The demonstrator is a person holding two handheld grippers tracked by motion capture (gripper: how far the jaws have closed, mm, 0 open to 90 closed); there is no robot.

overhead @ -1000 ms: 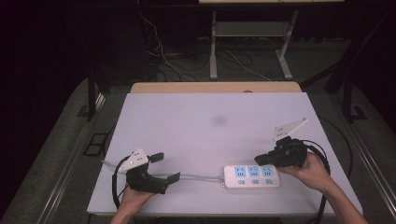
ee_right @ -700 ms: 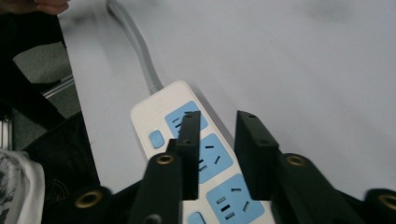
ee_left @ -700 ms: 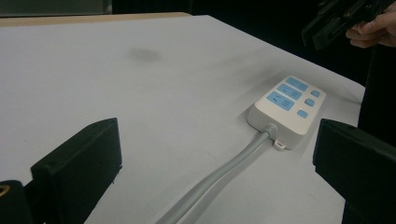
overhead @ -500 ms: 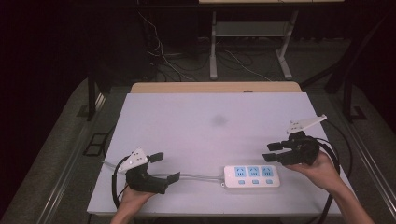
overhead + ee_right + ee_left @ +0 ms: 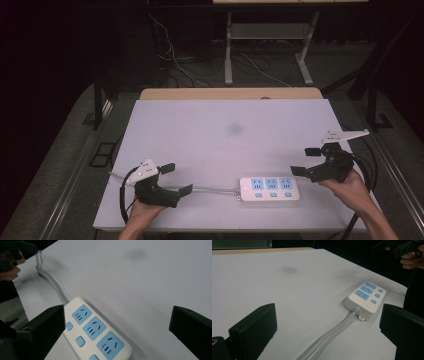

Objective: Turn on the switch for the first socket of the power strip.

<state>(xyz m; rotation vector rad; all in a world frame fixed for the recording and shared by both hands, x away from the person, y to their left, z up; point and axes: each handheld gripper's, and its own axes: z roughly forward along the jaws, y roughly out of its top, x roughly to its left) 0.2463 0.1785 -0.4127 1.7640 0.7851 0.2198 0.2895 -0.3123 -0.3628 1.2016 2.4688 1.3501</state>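
Right gripper (image 5: 307,161) fingers just sprang wide — nothing between them — beside the power strip (image 5: 270,189) near the table (image 5: 225,130) front edge, left gripper (image 5: 176,179) fingers spread, empty too.

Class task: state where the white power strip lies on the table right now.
In the high view the power strip lies flat near the table's front edge, right of centre, between the two grippers, nearer the right gripper.

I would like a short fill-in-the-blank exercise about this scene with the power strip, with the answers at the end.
1. The power strip has ___ blue sockets.
2. The right gripper has its jaws ___ and holds nothing.
3. The grey cable runs from the strip toward the ___ gripper.
Answers: three; open; left
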